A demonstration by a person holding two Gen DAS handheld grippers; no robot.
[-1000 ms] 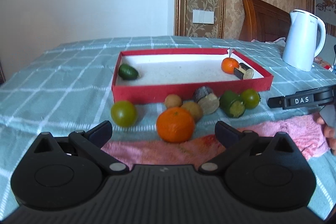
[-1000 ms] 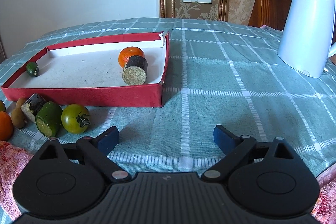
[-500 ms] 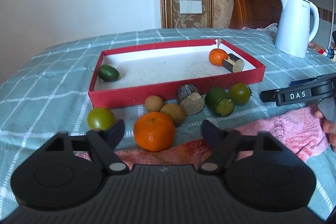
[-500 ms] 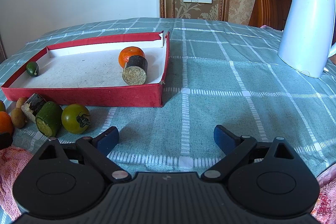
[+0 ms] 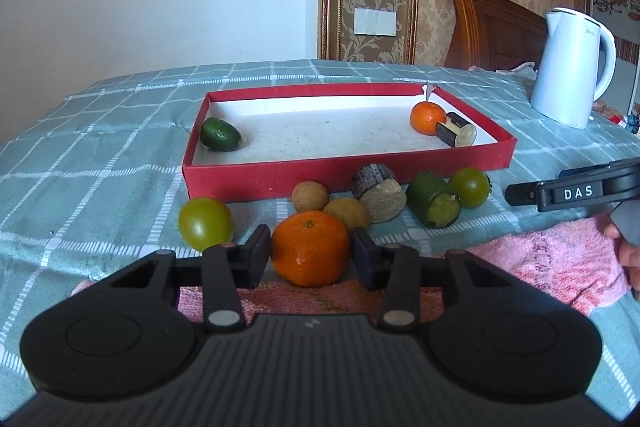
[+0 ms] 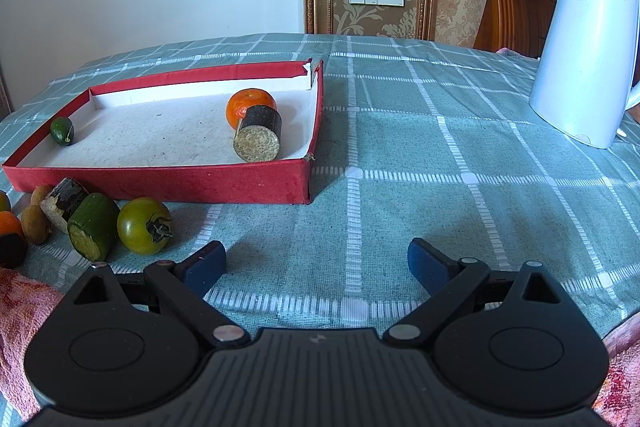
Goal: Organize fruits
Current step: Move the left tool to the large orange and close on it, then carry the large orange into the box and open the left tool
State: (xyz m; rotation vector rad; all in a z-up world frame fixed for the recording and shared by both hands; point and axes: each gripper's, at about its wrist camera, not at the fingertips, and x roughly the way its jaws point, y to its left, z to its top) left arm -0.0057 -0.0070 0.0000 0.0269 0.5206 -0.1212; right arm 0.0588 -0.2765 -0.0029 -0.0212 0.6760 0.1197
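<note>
1. The left gripper (image 5: 311, 255) has its fingers (image 5: 258, 255) pressed against both sides of the round orange mandarin (image 5: 310, 247), which sits in front of the shallow red cardboard tray (image 5: 340, 175), on the edge of the pink towel (image 5: 552, 259).
2. The right gripper (image 6: 316, 265) has its fingers (image 6: 204, 267) spread wide, holding nothing, above the checked teal tablecloth (image 6: 440, 187) just right of the tray's near corner.

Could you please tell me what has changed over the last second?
The left tool moved forward and closed its fingers around the orange beside the pink towel. The right tool stayed open and still; the red tray and its contents are unchanged.
</note>
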